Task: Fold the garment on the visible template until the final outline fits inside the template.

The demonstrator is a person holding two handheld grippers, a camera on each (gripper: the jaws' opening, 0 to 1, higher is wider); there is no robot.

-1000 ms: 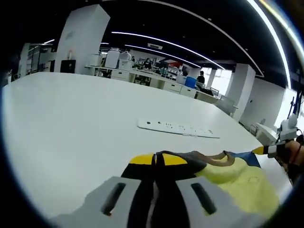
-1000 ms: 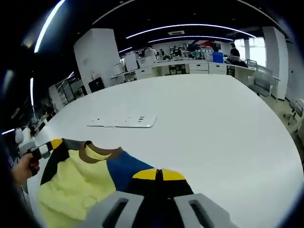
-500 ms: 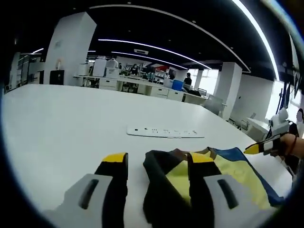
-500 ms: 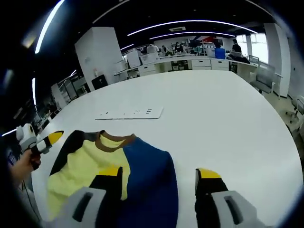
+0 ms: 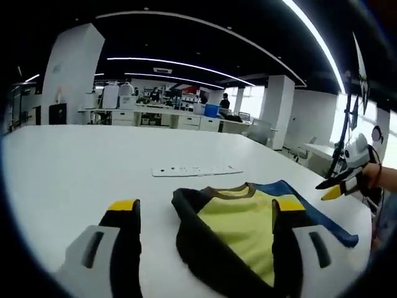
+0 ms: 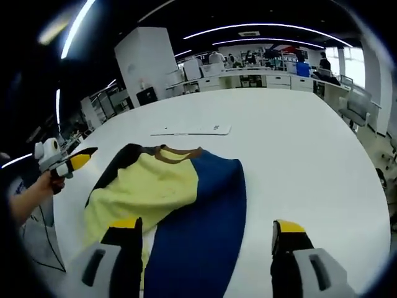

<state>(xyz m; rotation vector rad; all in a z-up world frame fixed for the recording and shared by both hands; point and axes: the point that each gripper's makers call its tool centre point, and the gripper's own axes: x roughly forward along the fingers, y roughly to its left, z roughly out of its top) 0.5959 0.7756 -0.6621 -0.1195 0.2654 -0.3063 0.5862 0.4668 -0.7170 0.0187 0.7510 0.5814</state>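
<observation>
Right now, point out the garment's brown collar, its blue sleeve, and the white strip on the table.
brown collar (image 6: 175, 153), right gripper view, on the neckline's front edge.
blue sleeve (image 6: 208, 214), right gripper view, mid-panel.
white strip (image 5: 195, 169), left gripper view, on its middle.

The left gripper (image 5: 205, 214) was held low with its jaws spread wide apart, nothing gripped between them. The right gripper (image 6: 208, 233) was likewise held with jaws wide apart, each carried in a hand (image 6: 28, 198).
</observation>
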